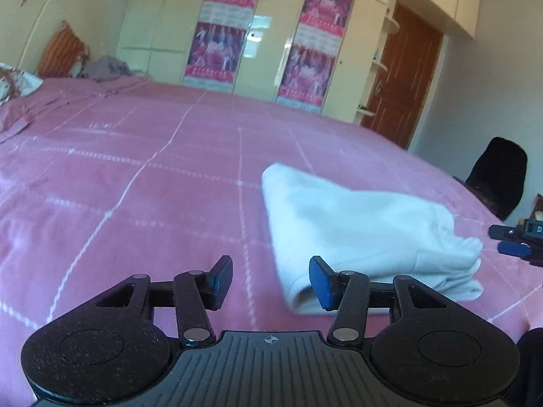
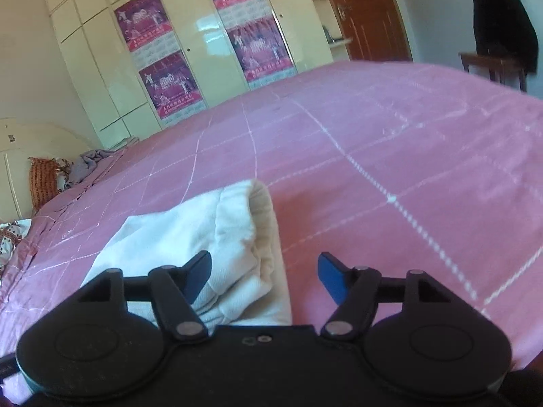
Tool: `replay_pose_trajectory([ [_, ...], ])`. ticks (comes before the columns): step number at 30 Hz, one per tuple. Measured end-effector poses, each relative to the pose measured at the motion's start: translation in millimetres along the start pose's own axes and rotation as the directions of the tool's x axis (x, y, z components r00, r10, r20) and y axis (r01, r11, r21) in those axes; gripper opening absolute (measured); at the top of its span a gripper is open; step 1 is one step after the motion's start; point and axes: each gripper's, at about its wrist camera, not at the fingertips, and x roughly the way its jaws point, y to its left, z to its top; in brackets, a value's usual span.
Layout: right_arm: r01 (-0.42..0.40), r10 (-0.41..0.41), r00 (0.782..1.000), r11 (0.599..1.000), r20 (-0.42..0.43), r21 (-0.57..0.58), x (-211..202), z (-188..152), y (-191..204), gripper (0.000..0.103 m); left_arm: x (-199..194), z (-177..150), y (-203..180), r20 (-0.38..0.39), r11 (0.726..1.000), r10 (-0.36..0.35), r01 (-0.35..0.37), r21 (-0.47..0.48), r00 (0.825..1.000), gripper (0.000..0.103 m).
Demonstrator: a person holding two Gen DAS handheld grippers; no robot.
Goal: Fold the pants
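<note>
The white pants [image 1: 356, 224] lie folded into a compact bundle on the pink checked bedspread [image 1: 135, 186], right of centre in the left wrist view. My left gripper [image 1: 271, 279] hovers open just before the bundle's near left corner; its right pad [image 1: 322, 283] overlaps the cloth's edge in the picture, and nothing sits between the pads. In the right wrist view the pants [image 2: 203, 234] show their cream hem end, which runs under my right gripper [image 2: 264, 276]. That gripper stands open and its pads do not press the cloth. Its tips [image 1: 512, 240] also show at the right edge of the left wrist view.
An orange pillow [image 1: 61, 51] and a crumpled grey garment [image 1: 105, 68] lie at the bed's far left. Behind the bed stands a cream wardrobe [image 1: 271, 34] with pink posters, then a brown door [image 1: 404, 74]. A chair draped in black [image 2: 502, 44] stands past the bed's right edge.
</note>
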Motion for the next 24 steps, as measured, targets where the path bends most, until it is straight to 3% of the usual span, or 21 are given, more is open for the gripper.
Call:
replay_pose_trajectory([
  [2,-0.059,0.059,0.998,0.995,0.005,-0.083,4.9,11.7,13.6,0.034,18.7,18.3,-13.2,0.021,0.998,-0.061,0.06,0.031,0.998,0.05],
  [6,-0.111,0.105,0.994,0.946,-0.038,-0.305,44.4,21.5,60.3,0.022,78.5,37.1,-46.6,-0.051,0.985,-0.15,0.154,0.079,0.987,0.05],
  [8,-0.08,0.044,0.993,0.935,-0.11,-0.345,74.0,16.3,66.8,0.02,117.0,24.7,-57.2,-0.232,0.976,-0.171,0.197,0.096,0.958,0.05],
  [10,-0.043,-0.031,0.982,0.922,-0.184,-0.386,98.8,4.1,61.8,0.02,119.9,16.5,-62.5,-0.232,0.969,-0.163,0.2,0.144,0.959,0.05],
  [11,-0.048,-0.024,0.985,0.912,-0.169,-0.406,97.8,1.2,61.3,0.02,116.4,23.6,-62.4,-0.239,0.969,-0.168,0.204,0.139,0.957,0.05],
  [13,-0.066,-0.012,0.985,0.896,-0.171,-0.44,89.8,7.5,67.1,0.023,109.1,42.7,-57.7,-0.17,0.971,-0.183,0.205,0.125,0.968,0.05],
  [16,-0.093,0.056,0.993,0.901,-0.1,-0.424,82.1,30.3,72.3,0.025,131.1,74.4,-53.2,-0.148,0.977,-0.166,0.182,0.109,0.975,0.05],
  [18,-0.081,0.048,0.995,0.907,-0.091,-0.414,97.2,46.3,76.5,0.024,162.1,80.2,-53.6,-0.217,0.979,-0.145,0.171,0.109,0.965,0.05],
  [20,-0.034,-0.029,0.99,0.903,-0.139,-0.428,126.7,52.9,78.5,0.024,206.7,66.8,-56.3,-0.381,0.98,-0.094,0.153,0.127,0.92,0.051],
  [21,-0.025,-0.069,0.977,0.901,-0.2,-0.433,143.6,50.5,77.4,0.024,210.0,65.5,-57.7,-0.364,0.979,-0.085,0.146,0.144,0.928,0.052],
  [22,-0.039,-0.087,0.961,0.896,-0.262,-0.442,158.3,42.3,73.6,0.024,209.7,68.3,-60.8,-0.375,0.98,-0.073,0.136,0.145,0.924,0.052],
  [24,-0.045,-0.081,0.968,0.876,-0.238,-0.481,154.1,35.8,74.1,0.024,190.8,76.8,-62.8,-0.337,0.98,-0.053,0.114,0.164,0.94,0.052],
])
